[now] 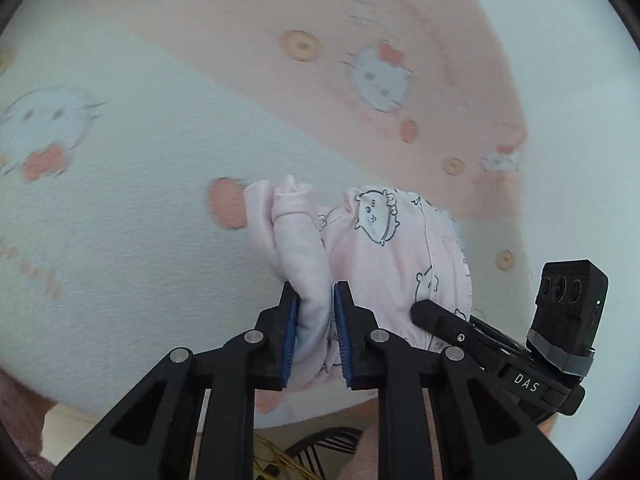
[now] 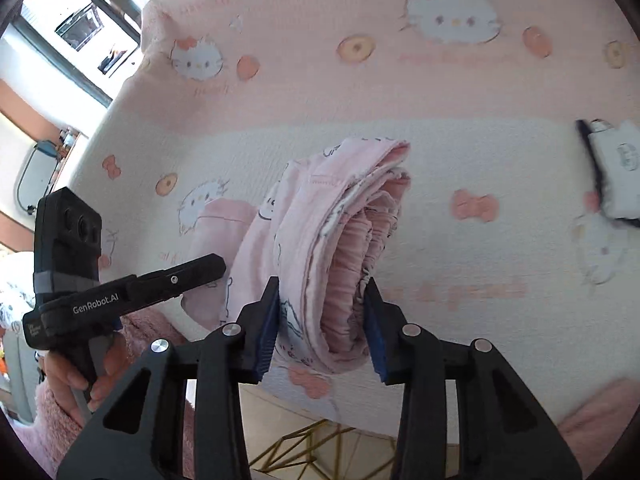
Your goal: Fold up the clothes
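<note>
A pink and white cartoon-cat blanket (image 2: 360,80) covers the whole work surface, and everything happens above its near edge. Over it hangs the pink garment (image 2: 320,220), a small printed piece with a gathered elastic waistband, bunched into several layers and lifted clear of the blanket between the 2 grippers. The right gripper (image 2: 324,320) is clamped on the thick waistband end, both blue pads pressing into the ruffled folds. The left gripper (image 1: 316,332) is clenched on a thinner twisted strip of the same cloth, just beside the right one. A small white object (image 2: 616,168) lies well apart at the blanket's right side.

The garment looks light, soft and limp, so it will sag and collapse wherever it is unsupported; nothing in it is fragile. The elastic band probably gives the firmest bite. For a clean fold, hold it at 2 separate corners or the waistband ends, not on bunched middles.
</note>
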Demonstrator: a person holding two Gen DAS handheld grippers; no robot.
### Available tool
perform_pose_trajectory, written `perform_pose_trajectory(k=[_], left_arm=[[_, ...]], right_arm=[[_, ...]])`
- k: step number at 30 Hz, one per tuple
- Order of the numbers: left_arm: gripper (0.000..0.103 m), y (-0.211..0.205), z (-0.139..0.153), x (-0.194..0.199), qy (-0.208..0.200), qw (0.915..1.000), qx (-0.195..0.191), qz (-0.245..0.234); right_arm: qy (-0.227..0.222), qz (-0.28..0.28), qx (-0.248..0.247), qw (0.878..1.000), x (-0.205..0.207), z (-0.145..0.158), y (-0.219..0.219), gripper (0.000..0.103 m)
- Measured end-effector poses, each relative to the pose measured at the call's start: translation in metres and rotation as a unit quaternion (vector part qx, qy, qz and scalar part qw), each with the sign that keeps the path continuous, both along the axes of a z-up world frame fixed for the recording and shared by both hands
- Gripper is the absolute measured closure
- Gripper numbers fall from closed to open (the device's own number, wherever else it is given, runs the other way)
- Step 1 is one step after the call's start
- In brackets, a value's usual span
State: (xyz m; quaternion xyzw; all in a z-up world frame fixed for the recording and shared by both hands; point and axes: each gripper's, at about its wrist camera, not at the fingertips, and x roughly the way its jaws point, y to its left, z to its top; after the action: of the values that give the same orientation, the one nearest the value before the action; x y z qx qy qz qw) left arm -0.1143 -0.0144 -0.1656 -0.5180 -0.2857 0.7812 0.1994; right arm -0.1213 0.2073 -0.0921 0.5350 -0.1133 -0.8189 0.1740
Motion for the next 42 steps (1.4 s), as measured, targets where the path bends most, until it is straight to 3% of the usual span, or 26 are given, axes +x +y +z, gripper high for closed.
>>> perform_pose_trajectory(k=[4, 9, 14, 18, 21, 23, 25, 27, 29, 31, 35, 36, 37, 38, 39, 40, 42], left_arm=[[0.084, 0.119, 0.03, -0.045, 0.023, 0.9959, 0.003, -0.087], [0.084, 0.257, 0.042, -0.083, 0.036, 0.9894, -0.017, -0.14], [0.084, 0.328, 0.027, -0.118, 0.038, 0.9892, -0.036, -0.137], [0.084, 0.354, -0.008, -0.145, 0.031, 0.9881, -0.068, -0.134], [0.084, 0.363, -0.06, -0.163, -0.022, 0.9842, -0.102, -0.143], [0.08, 0.357, -0.078, -0.172, -0.049, 0.9833, -0.091, -0.15], [0.08, 0.343, -0.058, -0.167, 0.014, 0.9883, -0.073, -0.133], [0.08, 0.332, -0.03, -0.16, 0.097, 0.986, -0.063, -0.12], [0.08, 0.343, -0.018, -0.158, 0.138, 0.977, -0.065, -0.149], [0.08, 0.365, -0.026, -0.163, 0.129, 0.9704, -0.087, -0.185], [0.08, 0.393, -0.063, -0.166, 0.083, 0.9534, -0.181, -0.227], [0.08, 0.387, -0.066, -0.164, 0.079, 0.9527, -0.188, -0.225], [0.08, 0.381, -0.068, -0.162, 0.075, 0.9519, -0.195, -0.224], [0.08, 0.374, -0.065, -0.161, 0.073, 0.9502, -0.213, -0.216], [0.065, 0.366, -0.059, -0.16, 0.079, 0.9487, -0.231, -0.201], [0.063, 0.358, -0.052, -0.159, 0.089, 0.9513, -0.228, -0.188], [0.063, 0.351, -0.036, -0.157, 0.104, 0.9618, -0.174, -0.184]], right_arm=[[0.01, -0.061, 0.038, 0.997, -0.02, 0.054, 0.11, 0.064], [0.017, -0.108, 0.133, 0.985, -0.057, 0.099, 0.223, 0.064], [0.031, -0.128, 0.138, 0.982, -0.09, 0.082, 0.301, 0.064], [0.032, -0.136, 0.118, 0.983, -0.119, 0.035, 0.337, 0.064], [0.004, -0.15, 0.111, 0.982, -0.132, -0.019, 0.365, 0.063], [-0.004, -0.167, 0.066, 0.984, -0.124, -0.035, 0.387, 0.063], [-0.008, -0.185, 0.025, 0.982, -0.115, -0.046, 0.406, 0.062], [0.015, -0.21, 0.013, 0.977, -0.101, -0.03, 0.419, 0.062], [0.037, -0.23, 0.005, 0.972, -0.088, -0.015, 0.429, 0.062], [0.055, -0.211, 0.03, 0.976, -0.089, -0.005, 0.416, 0.062], [0.03, -0.144, 0.139, 0.979, -0.111, -0.031, 0.374, 0.065], [0.012, -0.152, 0.132, 0.979, -0.111, -0.043, 0.382, 0.064], [0.004, -0.172, 0.099, 0.98, -0.105, -0.048, 0.398, 0.055], [0.006, -0.193, 0.081, 0.978, -0.098, -0.044, 0.41, 0.055], [0.009, -0.214, 0.064, 0.975, -0.09, -0.04, 0.422, 0.054], [0.015, -0.232, 0.054, 0.971, -0.083, -0.035, 0.431, 0.053], [0.046, -0.243, 0.07, 0.966, -0.074, -0.016, 0.428, 0.053]])
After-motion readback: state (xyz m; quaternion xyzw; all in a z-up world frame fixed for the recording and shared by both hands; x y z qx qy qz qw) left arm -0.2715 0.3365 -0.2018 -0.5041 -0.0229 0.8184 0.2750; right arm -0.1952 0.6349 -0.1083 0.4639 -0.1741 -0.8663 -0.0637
